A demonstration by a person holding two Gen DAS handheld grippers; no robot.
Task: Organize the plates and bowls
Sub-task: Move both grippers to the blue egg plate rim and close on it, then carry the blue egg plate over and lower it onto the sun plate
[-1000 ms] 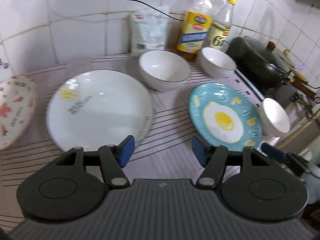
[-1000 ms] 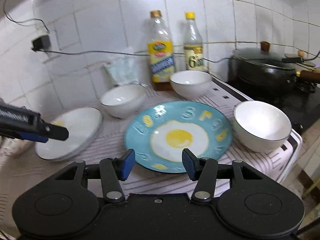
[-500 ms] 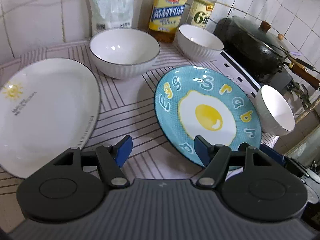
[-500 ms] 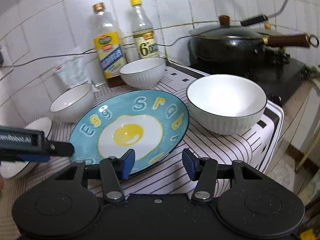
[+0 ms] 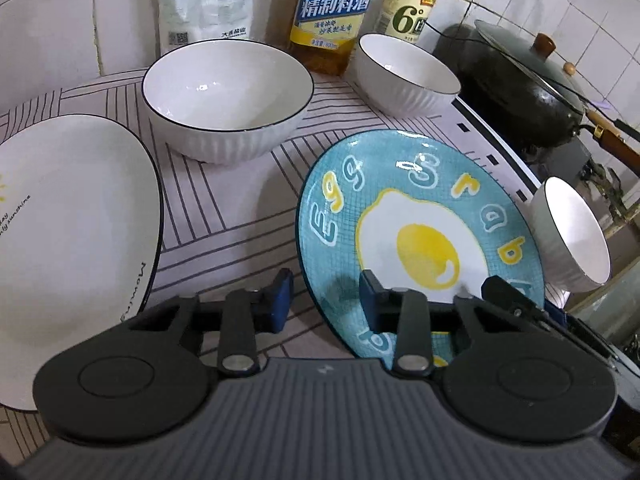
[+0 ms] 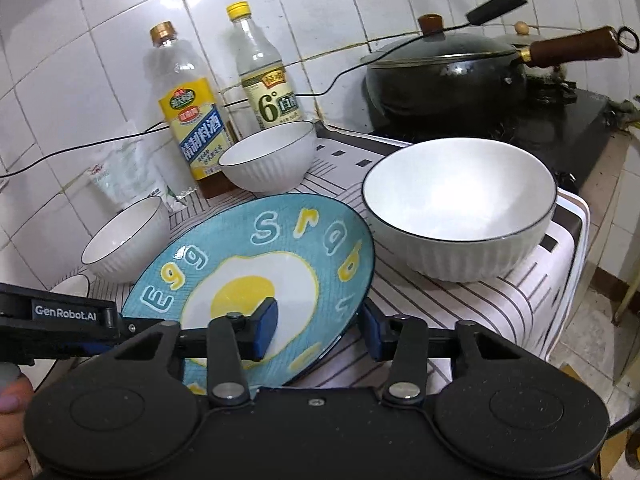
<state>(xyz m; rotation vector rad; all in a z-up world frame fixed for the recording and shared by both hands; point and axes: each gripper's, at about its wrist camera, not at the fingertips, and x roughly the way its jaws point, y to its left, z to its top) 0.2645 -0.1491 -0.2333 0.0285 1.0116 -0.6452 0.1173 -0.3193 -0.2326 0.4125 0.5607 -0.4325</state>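
A blue fried-egg plate (image 5: 420,224) (image 6: 256,276) lies on the striped cloth. My left gripper (image 5: 326,300) is open and straddles the plate's near-left rim, right finger over the plate. My right gripper (image 6: 320,330) is open and straddles the plate's near-right rim. A large white plate (image 5: 68,232) lies to the left. Three white ribbed bowls stand around: back left (image 5: 228,96) (image 6: 128,240), back middle (image 5: 404,74) (image 6: 268,158), and right (image 5: 568,236) (image 6: 460,208).
Two bottles (image 6: 192,120) (image 6: 266,76) and a white bag (image 5: 204,0) stand against the tiled wall. A black lidded pan (image 6: 444,72) sits on the stove at the right. The counter's edge drops off right of the bowl.
Both grippers have moved forward and down onto the blue plate, now straddling its near rim from either side. The jaws have narrowed somewhat. The dishes have not moved.
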